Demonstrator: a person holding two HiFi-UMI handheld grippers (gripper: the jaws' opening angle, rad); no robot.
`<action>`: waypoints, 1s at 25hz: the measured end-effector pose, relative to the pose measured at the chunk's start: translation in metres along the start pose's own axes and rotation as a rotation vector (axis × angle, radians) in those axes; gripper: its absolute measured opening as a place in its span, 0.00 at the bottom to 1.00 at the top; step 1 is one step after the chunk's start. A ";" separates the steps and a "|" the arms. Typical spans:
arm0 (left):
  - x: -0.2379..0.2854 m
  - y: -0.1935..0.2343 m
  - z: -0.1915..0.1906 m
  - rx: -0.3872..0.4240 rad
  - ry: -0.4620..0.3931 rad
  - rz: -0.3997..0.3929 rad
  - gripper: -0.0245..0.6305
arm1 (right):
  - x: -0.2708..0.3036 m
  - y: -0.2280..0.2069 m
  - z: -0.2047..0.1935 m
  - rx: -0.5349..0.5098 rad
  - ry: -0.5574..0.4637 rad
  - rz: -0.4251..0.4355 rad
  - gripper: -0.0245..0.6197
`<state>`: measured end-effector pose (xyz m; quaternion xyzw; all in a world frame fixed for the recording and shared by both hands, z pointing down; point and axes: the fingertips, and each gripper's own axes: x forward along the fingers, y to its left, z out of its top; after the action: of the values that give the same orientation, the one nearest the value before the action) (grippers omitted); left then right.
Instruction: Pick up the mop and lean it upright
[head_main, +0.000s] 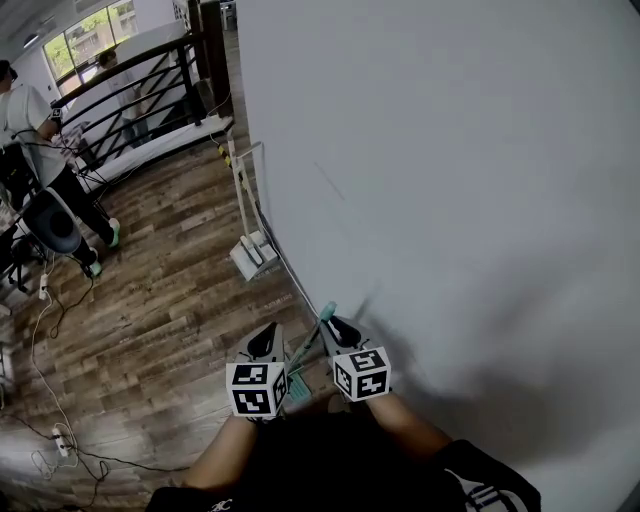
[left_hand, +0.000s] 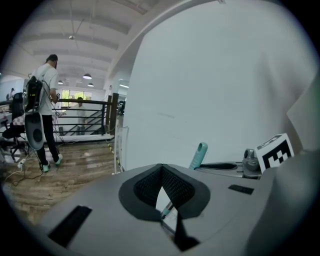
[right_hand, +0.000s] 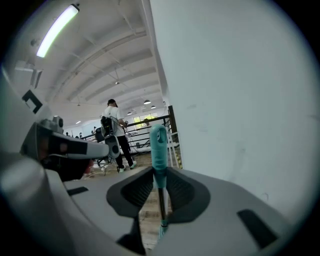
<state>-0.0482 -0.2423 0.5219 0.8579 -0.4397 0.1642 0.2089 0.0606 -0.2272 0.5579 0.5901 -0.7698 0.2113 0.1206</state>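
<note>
The mop has a thin shaft with a teal grip (head_main: 326, 312) at its top, and a teal head (head_main: 298, 391) low on the wood floor between my two grippers. My right gripper (head_main: 331, 324) is shut on the shaft just under the teal grip (right_hand: 159, 145), which stands upright out of the jaws close to the white wall (head_main: 450, 200). My left gripper (head_main: 267, 331) hangs just left of the mop with its tips together and nothing in them. In the left gripper view, the left gripper (left_hand: 160, 168) sees the teal grip (left_hand: 198, 156) off to its right.
A white long-handled floor tool (head_main: 250, 252) leans on the wall farther along. A person (head_main: 40, 130) stands by a black railing (head_main: 130, 70) at the far left. Cables and a power strip (head_main: 60, 440) lie on the floor at the left.
</note>
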 end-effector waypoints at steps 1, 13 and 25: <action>0.000 0.004 -0.001 -0.004 0.000 0.007 0.03 | 0.000 0.007 0.000 -0.016 0.001 0.018 0.18; -0.003 0.022 -0.003 -0.032 -0.010 0.045 0.03 | 0.008 0.042 -0.003 -0.084 0.012 0.110 0.18; -0.008 0.028 0.002 -0.074 -0.048 0.039 0.03 | 0.011 0.039 -0.001 -0.070 0.005 0.106 0.18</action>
<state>-0.0752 -0.2521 0.5225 0.8447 -0.4668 0.1313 0.2268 0.0200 -0.2275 0.5566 0.5433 -0.8066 0.1917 0.1319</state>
